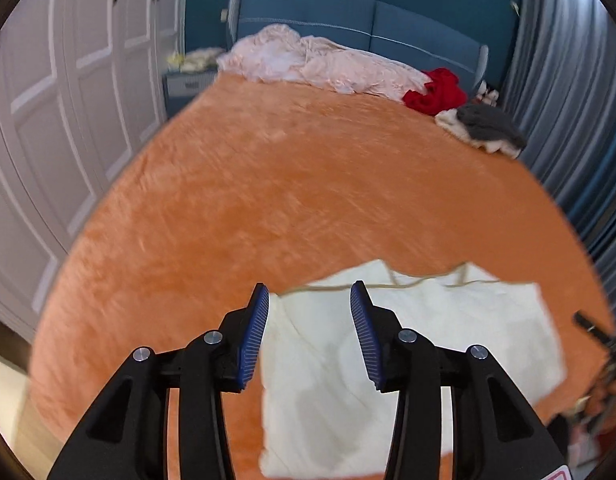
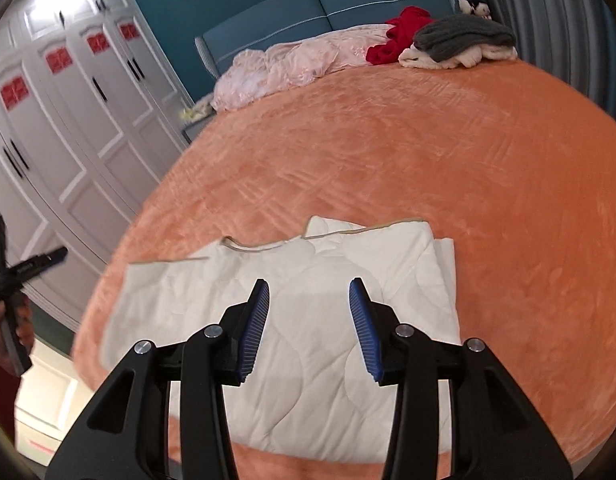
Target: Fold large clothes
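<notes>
A cream quilted garment [image 2: 308, 312] with beige trim lies folded flat on the near part of the orange bed cover [image 2: 428, 168]. It also shows in the left wrist view [image 1: 448, 340]. My left gripper [image 1: 310, 300] is open and empty, above the garment's left edge. My right gripper [image 2: 309, 292] is open and empty, above the garment's middle. The left gripper's body shows at the left edge of the right wrist view [image 2: 24, 268].
A pink quilt [image 1: 328, 64] lies crumpled by the blue headboard [image 1: 368, 20]. A red garment [image 1: 436, 90] and a grey and cream pile [image 1: 484, 128] lie at the far right. White wardrobes [image 2: 68, 120] stand left, grey curtains [image 1: 568, 100] right.
</notes>
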Action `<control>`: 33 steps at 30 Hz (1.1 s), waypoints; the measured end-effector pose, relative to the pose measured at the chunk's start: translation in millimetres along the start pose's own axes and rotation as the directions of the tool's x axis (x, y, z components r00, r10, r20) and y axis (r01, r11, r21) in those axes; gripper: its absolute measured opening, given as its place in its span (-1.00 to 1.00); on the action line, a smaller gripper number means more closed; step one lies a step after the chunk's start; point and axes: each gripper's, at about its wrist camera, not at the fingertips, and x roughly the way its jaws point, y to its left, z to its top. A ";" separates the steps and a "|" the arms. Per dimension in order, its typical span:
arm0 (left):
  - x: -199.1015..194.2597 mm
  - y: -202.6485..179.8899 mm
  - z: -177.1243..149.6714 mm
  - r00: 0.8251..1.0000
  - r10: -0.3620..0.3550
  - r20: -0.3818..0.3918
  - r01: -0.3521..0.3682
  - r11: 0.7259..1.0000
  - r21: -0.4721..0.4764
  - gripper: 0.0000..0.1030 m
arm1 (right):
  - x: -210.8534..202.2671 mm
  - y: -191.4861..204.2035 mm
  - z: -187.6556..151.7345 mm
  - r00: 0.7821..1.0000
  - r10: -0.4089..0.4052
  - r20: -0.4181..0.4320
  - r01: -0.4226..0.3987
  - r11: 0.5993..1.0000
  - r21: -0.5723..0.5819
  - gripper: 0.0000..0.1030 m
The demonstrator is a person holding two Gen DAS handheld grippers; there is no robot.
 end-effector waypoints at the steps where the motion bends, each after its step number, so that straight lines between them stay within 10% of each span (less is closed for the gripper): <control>1: 7.2 -7.0 -1.5 0.999 0.039 0.000 -0.039 0.999 0.034 -0.19 | 5.1 2.2 0.0 1.000 -0.019 -0.003 0.019 1.000 -0.013 -0.20; 9: 108.1 -47.7 -25.0 0.983 0.132 -0.124 -0.115 0.984 0.140 -0.74 | 63.1 10.1 10.6 0.990 -0.141 -0.033 0.136 0.984 -0.115 -0.22; 21: 147.0 -7.0 -31.8 0.981 0.069 -0.182 -0.089 0.990 -0.107 -0.48 | 115.3 -71.5 25.1 0.961 -0.260 -0.094 0.263 0.965 0.022 0.15; 24: 138.7 14.9 -33.6 0.986 0.004 -0.165 -0.046 0.968 -0.247 -0.38 | 127.9 -74.2 21.4 0.965 -0.224 -0.138 0.229 0.973 0.018 -0.15; 26: 134.7 22.4 -34.9 0.989 0.004 -0.148 -0.048 0.956 -0.291 -0.25 | 133.4 -70.7 19.5 0.968 -0.198 -0.152 0.201 0.980 0.004 -0.76; 29: 142.5 30.0 -37.9 0.983 0.032 -0.181 -0.087 0.949 -0.302 -0.22 | 124.7 -59.6 22.1 0.978 -0.180 -0.101 0.180 0.984 -0.015 -0.85; 33: 162.7 34.9 -36.9 0.980 -0.048 -0.191 -0.022 0.938 -0.347 -0.83 | 107.7 -55.2 37.9 0.985 -0.171 -0.010 0.171 0.985 0.018 -0.86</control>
